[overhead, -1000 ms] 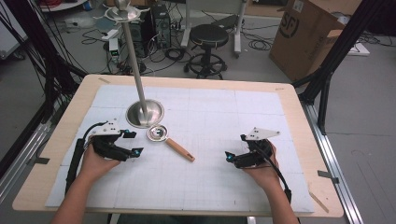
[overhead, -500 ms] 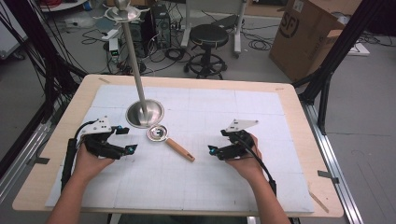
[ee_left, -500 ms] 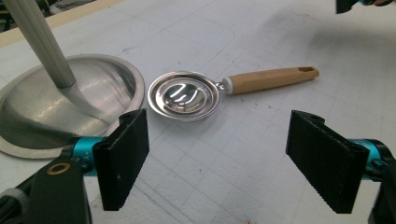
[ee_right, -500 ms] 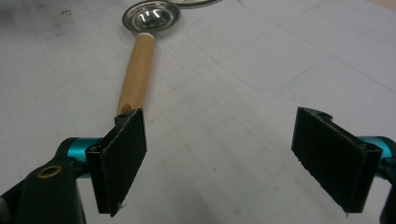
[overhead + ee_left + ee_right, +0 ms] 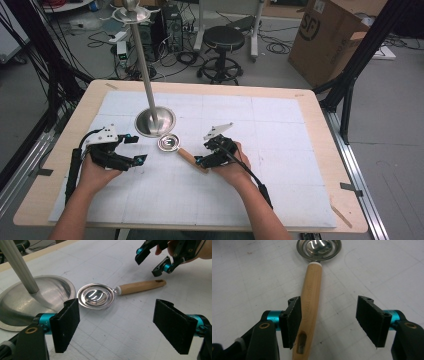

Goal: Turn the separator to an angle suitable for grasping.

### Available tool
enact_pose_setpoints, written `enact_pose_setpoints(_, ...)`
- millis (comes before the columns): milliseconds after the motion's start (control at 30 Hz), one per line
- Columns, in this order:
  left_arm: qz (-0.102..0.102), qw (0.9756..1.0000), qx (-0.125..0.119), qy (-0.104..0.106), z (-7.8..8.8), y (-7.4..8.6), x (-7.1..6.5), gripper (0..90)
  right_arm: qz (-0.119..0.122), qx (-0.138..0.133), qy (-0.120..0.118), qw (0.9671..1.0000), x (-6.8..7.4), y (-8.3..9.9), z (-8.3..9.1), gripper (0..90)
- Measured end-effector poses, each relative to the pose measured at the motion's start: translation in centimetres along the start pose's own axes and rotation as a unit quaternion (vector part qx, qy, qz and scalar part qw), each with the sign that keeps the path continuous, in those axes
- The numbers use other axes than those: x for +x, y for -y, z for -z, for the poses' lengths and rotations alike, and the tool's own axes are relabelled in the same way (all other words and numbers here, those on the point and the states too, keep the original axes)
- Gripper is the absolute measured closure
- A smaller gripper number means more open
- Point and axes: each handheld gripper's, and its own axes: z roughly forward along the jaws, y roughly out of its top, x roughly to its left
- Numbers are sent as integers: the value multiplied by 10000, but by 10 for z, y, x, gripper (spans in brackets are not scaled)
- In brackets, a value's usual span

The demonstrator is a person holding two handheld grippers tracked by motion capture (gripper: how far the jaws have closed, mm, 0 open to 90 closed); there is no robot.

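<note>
A small steel ladle, its bowl [image 5: 169, 143] shallow and its handle [image 5: 189, 159] wooden, lies flat on the white mat near the table's middle. My right gripper [image 5: 202, 152] has its jaws on either side of the handle's end [image 5: 312, 300]. They have just been closing: the left pad [image 5: 293, 320] sits against the wood, while the right pad [image 5: 372, 320] stands well clear. My left gripper [image 5: 136, 148] rests to the left of the bowl [image 5: 96, 295], open, nothing between its pads [image 5: 66, 323].
A steel stand with a round base [image 5: 155, 121] and a tall pole [image 5: 142, 60] rises just behind the ladle's bowl. The white mat [image 5: 280, 150] covers most of the wooden table [image 5: 320, 110]. A stool and a cardboard box stand beyond the far edge.
My right hand slid left from the mat's right side to the ladle's handle, and its jaws narrowed around it. The left hand hardly moved. The ladle lies where it was.
</note>
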Motion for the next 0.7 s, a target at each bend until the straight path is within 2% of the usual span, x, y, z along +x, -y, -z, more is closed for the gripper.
enact_pose_setpoints(433,-17,10000,49,3,-1,1,1,222,173,358,-141,9991,12,-8,-24,420)
enact_pose_setpoints(500,-15,10000,53,4,-1,1,1,222,242,562,-136,9980,14,-7,-31,463)
enact_pose_setpoints(600,-9,10000,58,14,-1,1,1,223,208,579,-48,9981,14,-7,-31,525)
enact_pose_setpoints(667,-3,10000,67,23,-2,1,1,223,221,592,-6,9980,13,-7,-29,651)
enact_pose_setpoints(700,-8,10000,69,18,-2,1,1,223,211,599,-27,9980,12,-6,-28,653)
